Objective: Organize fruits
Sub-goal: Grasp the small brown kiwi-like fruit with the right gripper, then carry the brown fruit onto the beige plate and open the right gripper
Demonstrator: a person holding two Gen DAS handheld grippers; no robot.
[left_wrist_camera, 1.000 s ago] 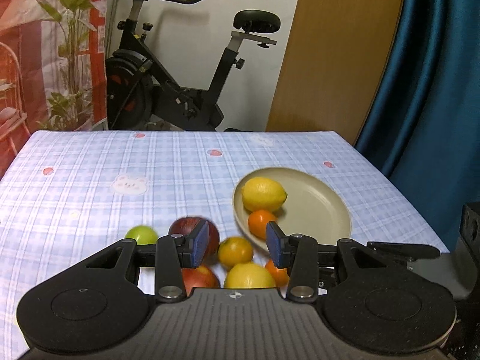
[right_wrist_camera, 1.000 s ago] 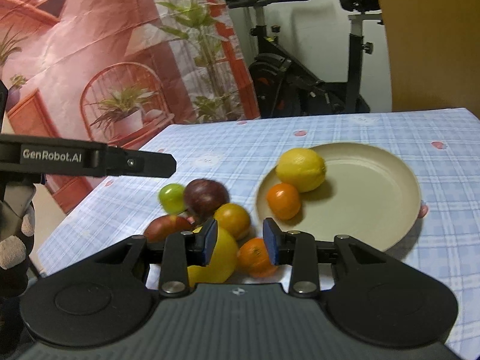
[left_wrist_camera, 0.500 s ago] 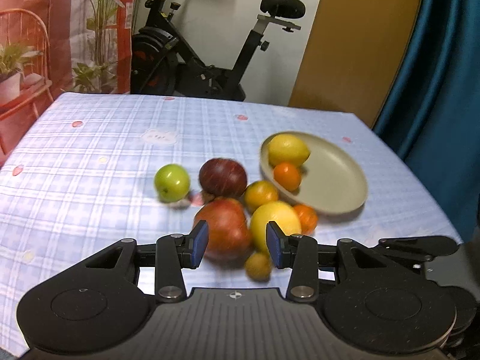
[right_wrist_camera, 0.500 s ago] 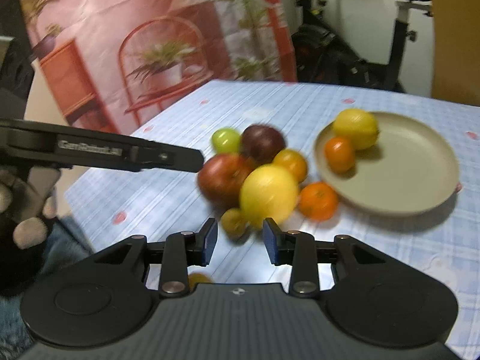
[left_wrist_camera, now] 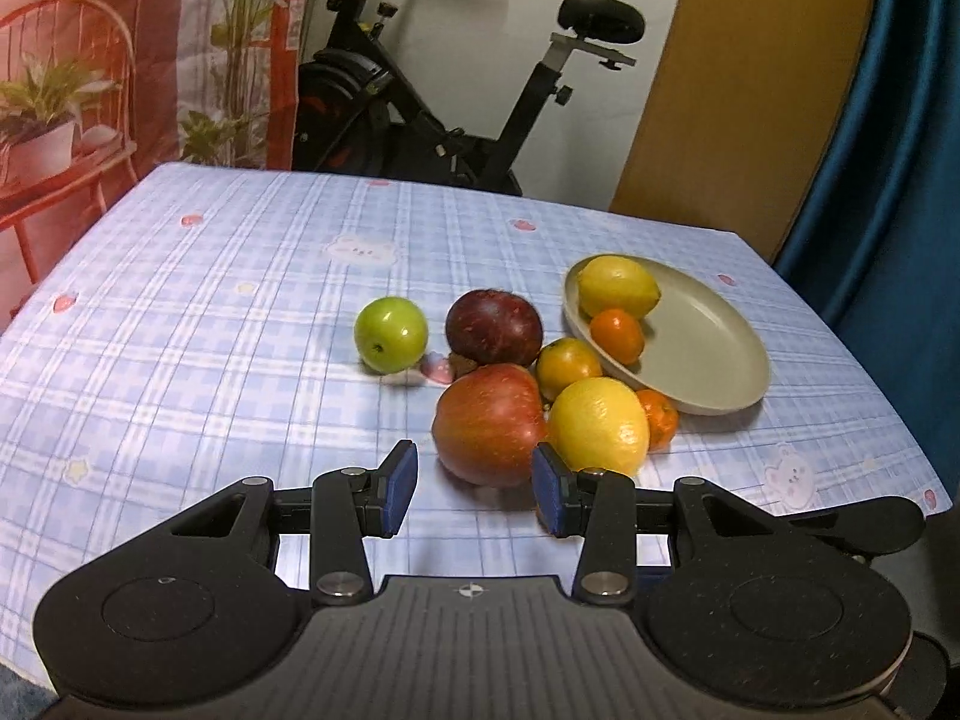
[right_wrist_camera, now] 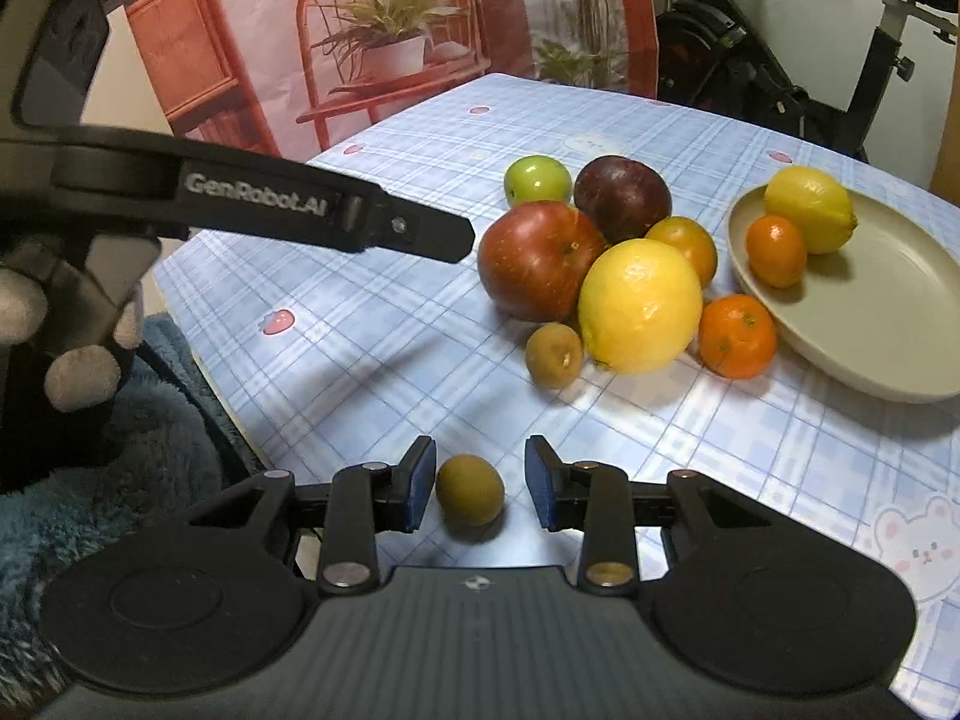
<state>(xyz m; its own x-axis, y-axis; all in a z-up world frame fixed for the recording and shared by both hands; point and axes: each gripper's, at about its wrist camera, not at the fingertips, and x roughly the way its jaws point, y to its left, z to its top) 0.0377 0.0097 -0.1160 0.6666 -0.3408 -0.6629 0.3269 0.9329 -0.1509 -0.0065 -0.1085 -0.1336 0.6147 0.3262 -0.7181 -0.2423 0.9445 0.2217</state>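
Observation:
On the checked tablecloth lies a pile of fruit: a green apple [left_wrist_camera: 390,333], a dark red fruit [left_wrist_camera: 494,327], a red apple [left_wrist_camera: 489,423], a big yellow citrus [left_wrist_camera: 600,423] and small oranges. A beige plate [left_wrist_camera: 708,354] to the right holds a lemon [left_wrist_camera: 618,285] and a mandarin [left_wrist_camera: 617,333]. My left gripper [left_wrist_camera: 474,492] is open just short of the red apple, nothing between its pads. My right gripper [right_wrist_camera: 474,492] is open around a small brown-green fruit [right_wrist_camera: 470,497] resting on the cloth, with a gap at the right pad. A similar fruit [right_wrist_camera: 554,354] lies by the pile.
The left gripper's finger [right_wrist_camera: 324,210] and a gloved hand [right_wrist_camera: 78,372] cross the left of the right wrist view. The table's near edge [right_wrist_camera: 198,354] drops to blue fluffy fabric [right_wrist_camera: 150,450]. An exercise bike [left_wrist_camera: 420,108] and a blue curtain [left_wrist_camera: 888,180] stand behind the table.
Both grippers have drawn back from over the pile toward the table's near side. The small brown-green fruit, earlier below the right gripper's fingers, now sits between its pads.

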